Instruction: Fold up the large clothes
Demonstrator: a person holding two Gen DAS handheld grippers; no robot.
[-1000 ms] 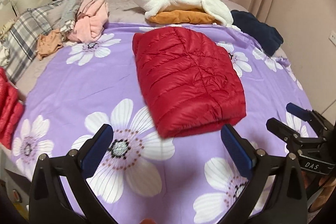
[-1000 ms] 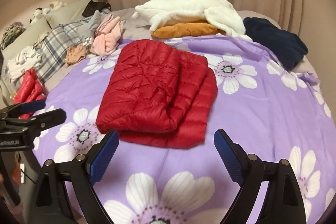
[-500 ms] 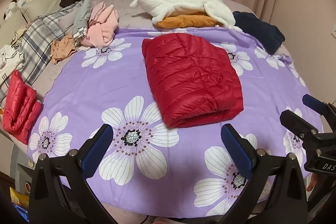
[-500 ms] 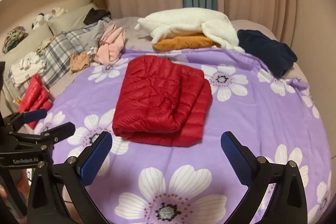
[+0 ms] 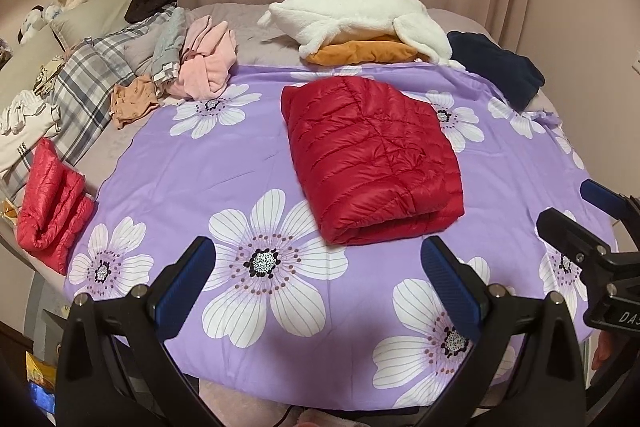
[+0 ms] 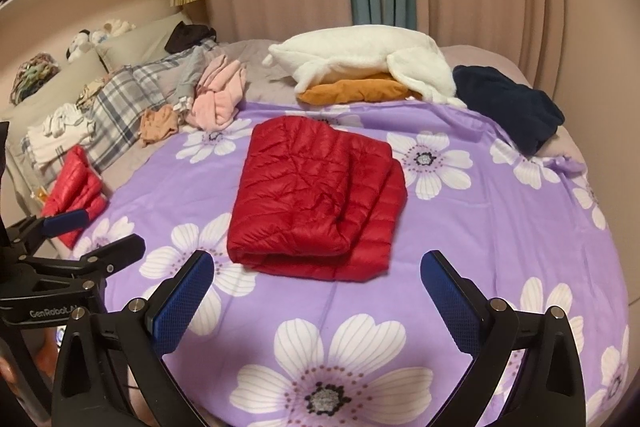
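Note:
A red quilted down jacket (image 5: pixel 372 159) lies folded into a compact rectangle on the purple flowered sheet (image 5: pixel 224 171); it also shows in the right wrist view (image 6: pixel 316 195). My left gripper (image 5: pixel 316 279) is open and empty, held back from the jacket's near edge. My right gripper (image 6: pixel 320 291) is open and empty, also short of the jacket. The right gripper shows at the right edge of the left wrist view (image 5: pixel 592 227). The left gripper shows at the left edge of the right wrist view (image 6: pixel 80 239).
A second folded red jacket (image 5: pixel 52 203) lies at the bed's left edge. A white fleece (image 5: pixel 360 15) on an orange garment (image 5: pixel 360 53), a navy garment (image 5: pixel 500 71), pink clothes (image 5: pixel 204 67) and a plaid blanket (image 5: pixel 88 83) lie at the back.
Both grippers have pulled back and up from the folded jacket, so it looks smaller and farther. More of the bed and its front edge are in view.

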